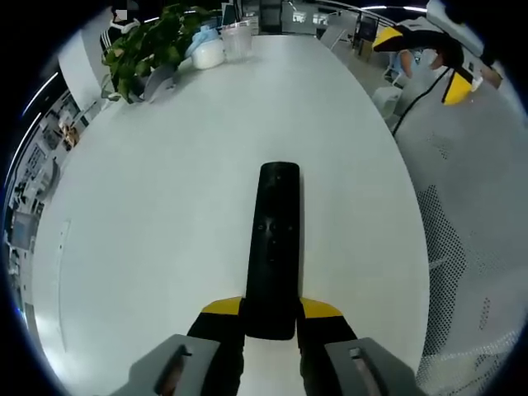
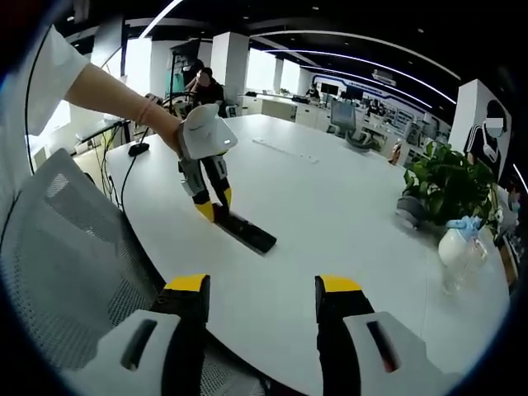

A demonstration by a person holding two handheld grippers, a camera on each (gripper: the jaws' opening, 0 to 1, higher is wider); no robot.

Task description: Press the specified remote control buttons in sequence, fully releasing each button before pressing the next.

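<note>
Left hand-held gripper (image 1: 271, 318): clenched on the near end of the remote control (image 1: 275, 247), yellow-tipped jaws on both sides of it.
Right hand-held gripper (image 2: 262, 290): released, jaws spread, held off the worktop's edge.
Remote control: black, lying flat on the white worktop (image 1: 165, 206).
Far end: potted plant (image 1: 148, 49), clear containers.

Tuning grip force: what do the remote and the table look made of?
Remote: looks like matte black plastic, dull with only faint sheen, small moulded buttons mid-body. The left tool is shut on its near end.
Table: smooth white top, probably laminate or painted board; soft diffuse glare, no grain visible. Exact material can't be told.
</note>
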